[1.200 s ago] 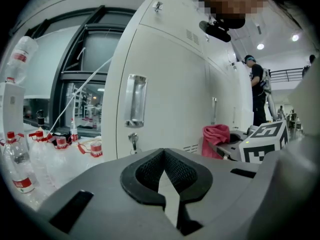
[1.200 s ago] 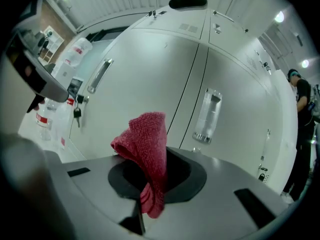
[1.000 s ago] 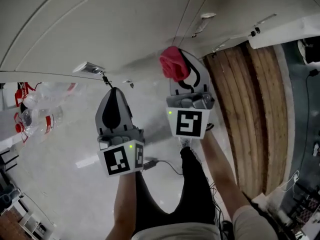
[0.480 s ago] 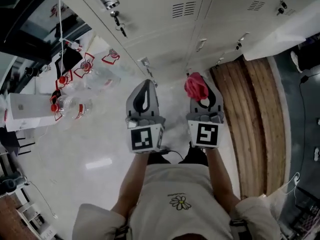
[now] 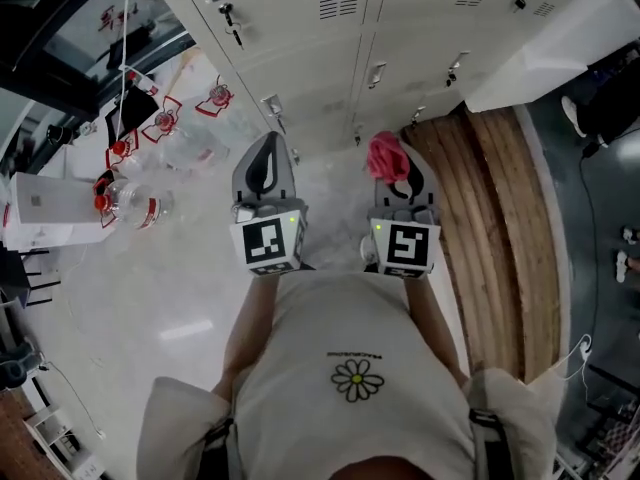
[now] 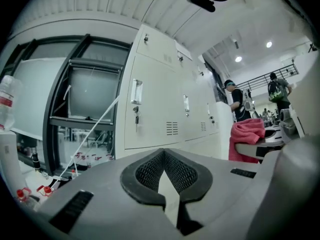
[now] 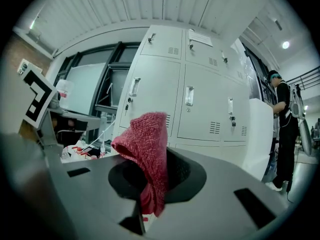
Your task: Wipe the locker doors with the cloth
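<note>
The grey locker doors (image 5: 330,28) with handles and vent slots run across the top of the head view and stand ahead in both gripper views (image 6: 155,104) (image 7: 200,104). A red cloth (image 5: 384,156) (image 7: 148,146) is bunched in my right gripper (image 5: 400,180) (image 7: 150,184), which is shut on it; the cloth also shows at the right of the left gripper view (image 6: 246,134). My left gripper (image 5: 265,153) (image 6: 164,156) is held beside it, shut, with nothing between its pads. Both grippers are short of the doors.
A wooden bench (image 5: 495,218) runs along the right. Plastic bottles (image 5: 135,203) with red caps and a white box (image 5: 50,208) lie on the floor at left. A person (image 7: 282,129) stands by the lockers at right. A key (image 6: 136,119) hangs in one door.
The head view has swung up from the floor to the locker doors. Both grippers stay side by side and have come closer to the body. The cloth is still in the right gripper.
</note>
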`<state>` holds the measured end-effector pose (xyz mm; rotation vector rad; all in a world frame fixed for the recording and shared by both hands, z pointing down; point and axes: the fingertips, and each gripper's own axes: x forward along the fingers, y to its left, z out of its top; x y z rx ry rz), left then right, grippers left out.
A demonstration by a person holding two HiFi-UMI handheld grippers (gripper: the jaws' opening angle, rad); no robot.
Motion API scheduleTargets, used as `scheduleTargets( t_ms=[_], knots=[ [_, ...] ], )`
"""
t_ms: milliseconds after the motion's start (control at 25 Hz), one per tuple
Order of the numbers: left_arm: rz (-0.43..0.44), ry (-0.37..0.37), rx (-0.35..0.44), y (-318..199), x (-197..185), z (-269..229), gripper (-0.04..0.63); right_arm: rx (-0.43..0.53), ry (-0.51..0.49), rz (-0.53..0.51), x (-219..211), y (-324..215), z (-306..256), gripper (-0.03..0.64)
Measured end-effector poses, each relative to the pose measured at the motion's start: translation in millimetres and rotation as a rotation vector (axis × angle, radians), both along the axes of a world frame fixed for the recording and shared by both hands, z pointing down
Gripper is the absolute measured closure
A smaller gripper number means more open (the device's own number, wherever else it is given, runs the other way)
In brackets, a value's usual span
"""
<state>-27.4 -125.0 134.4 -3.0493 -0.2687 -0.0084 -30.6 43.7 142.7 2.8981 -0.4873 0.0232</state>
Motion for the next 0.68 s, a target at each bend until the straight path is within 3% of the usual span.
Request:
scheduleTargets(
  t_ms=[400, 680],
  knots=[
    [0.002, 0.002, -0.001, 8.3, -0.9, -6.0, 0.578, 0.035, -0.025, 0.036, -7.0, 20.5, -4.6, 0.586],
    [0.006, -0.001, 0.022, 13.4, -7.5, -8.3, 0.578, 0.036, -0.073, 0.005, -18.0, 17.0, 9.7, 0.586]
  ],
)
